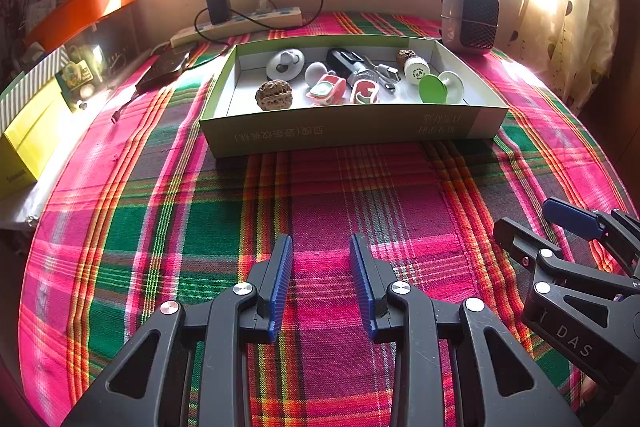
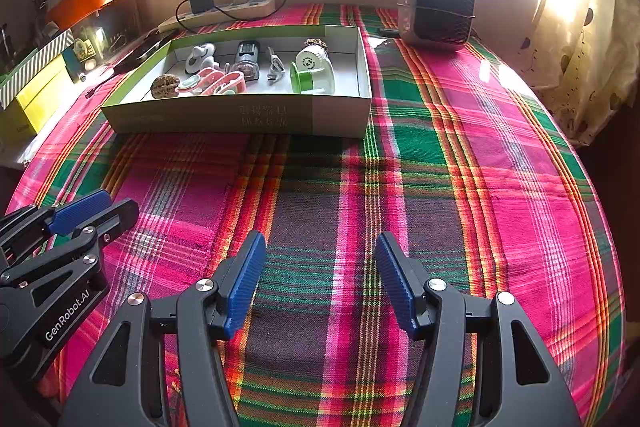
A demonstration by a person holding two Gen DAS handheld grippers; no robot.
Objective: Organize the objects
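Note:
A shallow green-and-white cardboard box [image 1: 344, 131] [image 2: 240, 119] lies on the plaid cloth, far ahead of both grippers. Inside it lie a brown walnut [image 1: 274, 95] [image 2: 165, 87], pink clips [image 1: 328, 90] [image 2: 222, 83], a green-capped white piece [image 1: 434, 89] [image 2: 306, 79], a black gadget [image 1: 346, 61] [image 2: 247, 58], a white disc holder [image 1: 285, 63] and metal nail clippers [image 2: 275, 69]. My left gripper [image 1: 321, 247] hangs open over bare cloth, nothing between its blue pads. My right gripper [image 2: 320, 245] is open wider, likewise with nothing in it, and it shows at the right edge of the left wrist view [image 1: 560, 223].
A grey heater [image 1: 470, 15] [image 2: 438, 5] stands at the back right. A power strip with a black charger [image 1: 236, 23] [image 2: 224, 9] lies behind the box. Yellow boxes [image 1: 28, 143] and an orange tray [image 1: 80, 11] crowd the left side. A curtain [image 2: 580, 59] hangs at right.

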